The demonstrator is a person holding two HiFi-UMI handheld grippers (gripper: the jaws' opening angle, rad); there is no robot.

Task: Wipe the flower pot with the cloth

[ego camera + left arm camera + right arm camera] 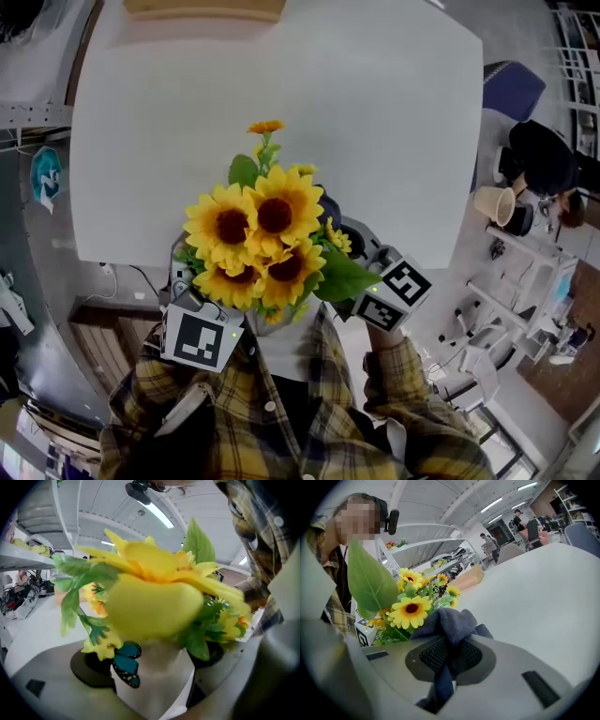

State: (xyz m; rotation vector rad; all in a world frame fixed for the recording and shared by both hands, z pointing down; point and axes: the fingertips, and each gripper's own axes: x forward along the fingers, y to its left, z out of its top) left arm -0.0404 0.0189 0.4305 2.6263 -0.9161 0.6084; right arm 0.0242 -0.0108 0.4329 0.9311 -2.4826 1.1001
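A bunch of artificial sunflowers (258, 244) stands up from the flower pot and hides the pot in the head view, held over the near edge of the table close to my body. In the left gripper view the white flower pot (154, 677), with a blue butterfly (126, 663) on it, sits between the jaws of my left gripper (150, 684), which is shut on it. My right gripper (447, 656) is shut on a dark blue cloth (452, 623), bunched just right of the flowers (411, 609). A bit of the cloth (329, 208) shows behind the blooms.
The white table (281, 94) stretches away ahead, with a wooden block (204, 7) at its far edge. Right of it are a blue chair (513, 89), a seated person (544, 159) and a paper cup (494, 202). Shelving and cables stand at the left.
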